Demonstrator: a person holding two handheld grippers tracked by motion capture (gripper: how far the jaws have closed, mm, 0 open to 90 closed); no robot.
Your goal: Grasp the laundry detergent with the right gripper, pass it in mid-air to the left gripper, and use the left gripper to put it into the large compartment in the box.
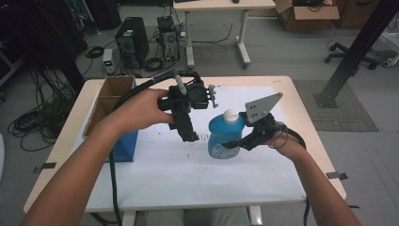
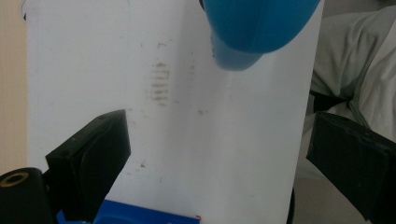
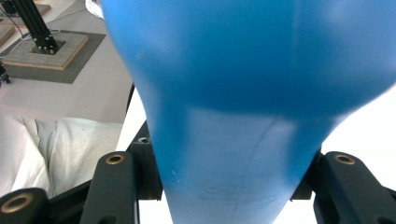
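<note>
Right hand-held gripper (image 1: 235, 142) clamps the blue bottle (image 1: 225, 137) mid-desk (image 1: 291, 89), on the white sheet. Left hand-held gripper (image 1: 187, 134) hangs open just left of it. Suggest keeping the bottle upright and the squeeze low and firm; cardboard box (image 1: 113, 94) sits far left.

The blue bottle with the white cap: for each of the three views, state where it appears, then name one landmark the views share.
High view: the blue bottle stands at table centre, right gripper around it.
Left gripper view: its blue body hangs from the top edge, right of centre.
Right gripper view: it rises between the jaws, middle of the picture.
Shared landmark: the white sheet on the table.
</note>
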